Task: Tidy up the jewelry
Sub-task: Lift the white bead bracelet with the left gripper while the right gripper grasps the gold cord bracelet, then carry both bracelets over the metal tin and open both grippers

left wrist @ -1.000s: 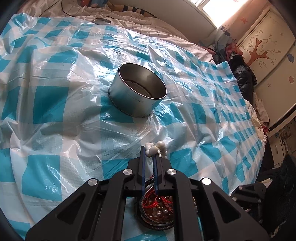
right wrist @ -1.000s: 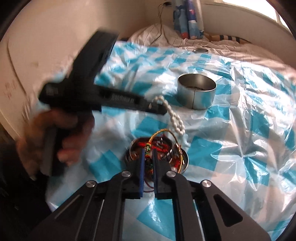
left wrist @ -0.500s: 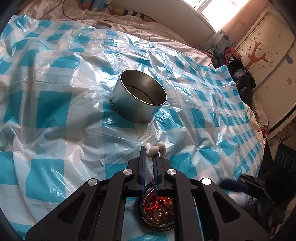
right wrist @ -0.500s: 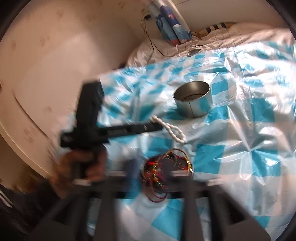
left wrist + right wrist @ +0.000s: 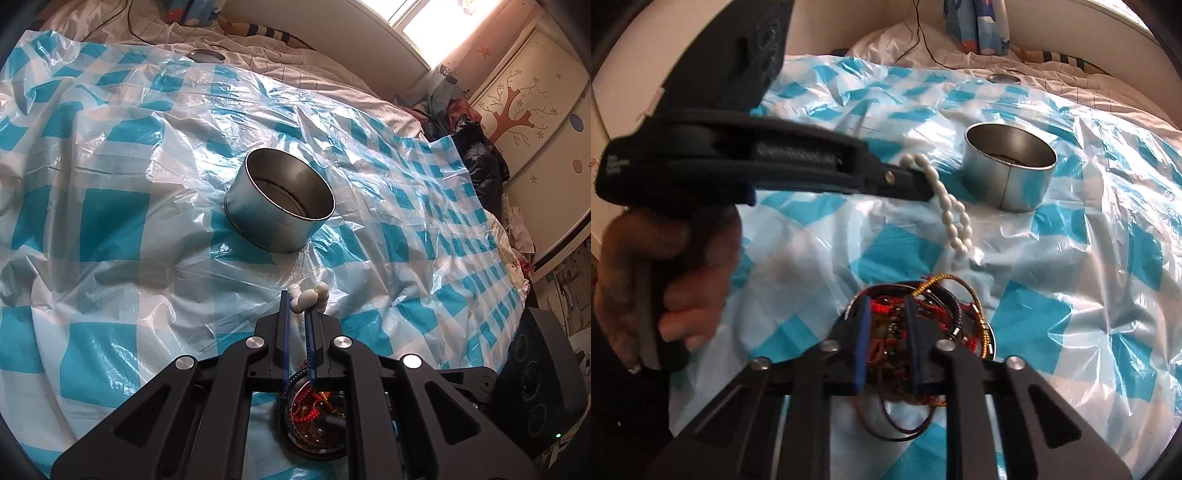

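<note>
My left gripper is shut on a white bead bracelet, held above the checked plastic sheet. In the right wrist view the left gripper comes in from the left, and the white bead bracelet dangles from its tips. Below it, a shallow metal dish holds tangled red, black and gold bracelets. My right gripper is dipped into this tangle, jaws closing, with red cords pinched between its fingers. An open silver tin stands further back on the sheet. The dish shows under the left gripper.
The blue and white plastic sheet covers a bed. A small round lid lies at its far edge. A black speaker stands to the right. A person's hand grips the left handle. A cupboard and clothes are at the far right.
My right gripper's jaws swung wide apart, then narrowed again as it dropped closer onto the dish of bracelets. The left gripper stayed nearly still with the white beads.
</note>
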`<action>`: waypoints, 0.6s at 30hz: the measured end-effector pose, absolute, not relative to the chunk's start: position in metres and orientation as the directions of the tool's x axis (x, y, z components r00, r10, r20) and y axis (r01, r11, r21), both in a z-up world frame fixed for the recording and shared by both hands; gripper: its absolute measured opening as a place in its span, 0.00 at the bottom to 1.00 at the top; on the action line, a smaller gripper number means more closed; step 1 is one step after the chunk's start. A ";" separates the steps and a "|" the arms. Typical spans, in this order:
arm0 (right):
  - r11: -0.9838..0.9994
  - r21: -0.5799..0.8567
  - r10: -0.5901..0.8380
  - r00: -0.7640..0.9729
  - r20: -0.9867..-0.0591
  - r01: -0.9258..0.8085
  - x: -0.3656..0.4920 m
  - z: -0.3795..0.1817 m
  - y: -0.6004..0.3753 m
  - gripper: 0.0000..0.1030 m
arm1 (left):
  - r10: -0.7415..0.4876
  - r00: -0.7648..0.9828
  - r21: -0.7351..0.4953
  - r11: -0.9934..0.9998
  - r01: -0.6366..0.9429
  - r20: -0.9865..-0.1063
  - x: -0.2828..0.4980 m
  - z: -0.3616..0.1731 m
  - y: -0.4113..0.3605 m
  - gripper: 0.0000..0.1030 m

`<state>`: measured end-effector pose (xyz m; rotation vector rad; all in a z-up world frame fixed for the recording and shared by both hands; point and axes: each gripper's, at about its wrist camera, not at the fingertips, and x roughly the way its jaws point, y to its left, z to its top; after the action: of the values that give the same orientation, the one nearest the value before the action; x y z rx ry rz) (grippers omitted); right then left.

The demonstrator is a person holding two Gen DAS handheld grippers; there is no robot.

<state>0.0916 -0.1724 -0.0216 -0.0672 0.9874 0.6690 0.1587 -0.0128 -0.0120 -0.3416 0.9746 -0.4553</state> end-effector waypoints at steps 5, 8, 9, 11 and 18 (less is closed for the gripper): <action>0.777 0.422 0.606 0.376 -0.701 -0.467 0.103 -0.013 -0.201 0.06 | -0.514 0.483 -0.475 0.854 0.212 -0.709 0.158 -0.011 -0.012 0.06; 0.730 0.532 0.680 0.387 -0.622 -0.428 0.107 -0.005 -0.220 0.06 | -0.513 0.490 -0.477 0.854 0.207 -0.705 0.159 -0.009 -0.010 0.06; 0.713 0.561 0.700 0.388 -0.599 -0.421 0.108 -0.002 -0.225 0.06 | -0.513 0.491 -0.478 0.854 0.207 -0.704 0.159 -0.008 -0.010 0.06; 0.668 0.627 0.743 0.393 -0.541 -0.401 0.111 0.003 -0.234 0.06 | -0.515 0.493 -0.479 0.852 0.210 -0.701 0.159 -0.007 -0.009 0.06; 0.437 0.831 0.857 0.442 -0.267 -0.345 0.133 0.021 -0.276 0.06 | -0.524 0.531 -0.469 0.848 0.248 -0.666 0.157 0.013 -0.007 0.06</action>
<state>0.1334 -0.2762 0.0207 0.7796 0.7717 0.8475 0.1569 -0.0068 0.0134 -0.3374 0.9006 -0.4709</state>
